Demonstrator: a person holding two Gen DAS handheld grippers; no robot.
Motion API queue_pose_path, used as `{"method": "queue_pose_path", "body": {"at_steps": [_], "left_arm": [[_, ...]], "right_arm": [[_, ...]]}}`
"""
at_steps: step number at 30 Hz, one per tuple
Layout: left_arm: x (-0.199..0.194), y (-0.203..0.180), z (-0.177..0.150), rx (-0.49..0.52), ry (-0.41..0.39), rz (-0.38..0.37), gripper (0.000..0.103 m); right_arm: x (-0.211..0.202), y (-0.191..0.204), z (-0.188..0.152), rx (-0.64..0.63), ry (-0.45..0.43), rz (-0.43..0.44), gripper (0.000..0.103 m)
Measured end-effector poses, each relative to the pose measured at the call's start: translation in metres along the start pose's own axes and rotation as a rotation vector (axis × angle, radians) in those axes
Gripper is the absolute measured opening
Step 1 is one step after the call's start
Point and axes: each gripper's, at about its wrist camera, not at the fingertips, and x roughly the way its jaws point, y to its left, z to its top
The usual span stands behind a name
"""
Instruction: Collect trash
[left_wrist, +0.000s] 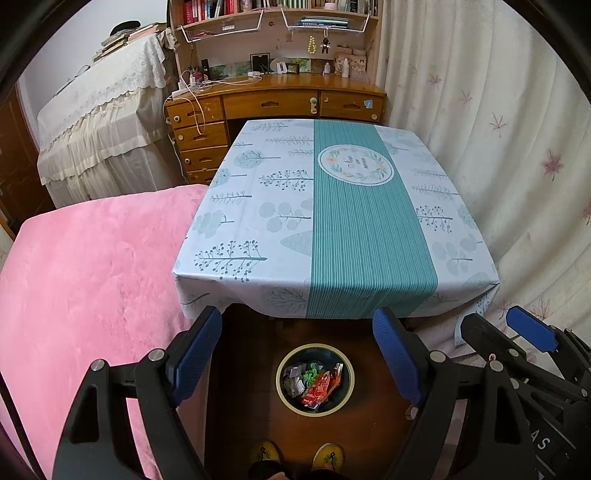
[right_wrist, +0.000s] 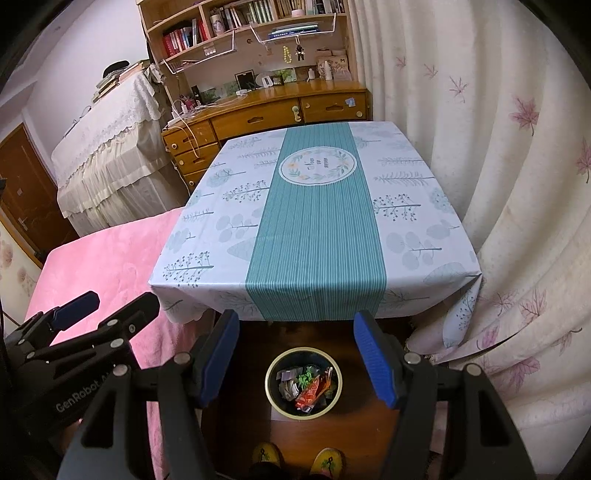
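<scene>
I have 2 grippers up, side by side, both angled down over the near edge of 1 table (left_wrist: 258, 192). The left gripper (left_wrist: 301, 354) has its 2 blue pads spread wide apart with nothing between them; the right gripper (right_wrist: 295, 356) is the same, jaws apart and empty. Each wrist view also catches the neighbouring gripper at its edge.

On the dark wooden floor below, just in front of the table's near edge, sits 1 round bin (left_wrist: 315, 379) with a pale rim. The trash (left_wrist: 314, 382) is inside it: I count at least 3 kinds of crumpled wrapper, 1 silvery-grey, 1 green and 1 red-orange, though I cannot separate the individual pieces. Neither gripper touches the bin.

The tablecloth (right_wrist: 314, 221) covers the whole tabletop: pale with tree prints, 1 teal striped band down the middle and 1 round floral emblem on it.

At the bottom of both views I see 2 yellow slippers (left_wrist: 297, 458), toes towards the bin. 1 pink blanket (left_wrist: 92, 277) lies left of the table, 1 wooden desk (left_wrist: 277, 99) with a bookshelf stands behind it, and 1 leaf-printed curtain (left_wrist: 498, 129) hangs on the right.
</scene>
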Motion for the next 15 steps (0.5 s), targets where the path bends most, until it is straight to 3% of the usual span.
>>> {"method": "queue_pose_path", "body": {"at_steps": [15], "left_arm": [[0.0023,0.0063,-0.0029,0.004,0.009,-0.002,0.083]], "right_arm": [[0.0017,0.0005,-0.0020,0.000,0.005,0.001,0.065]]}}
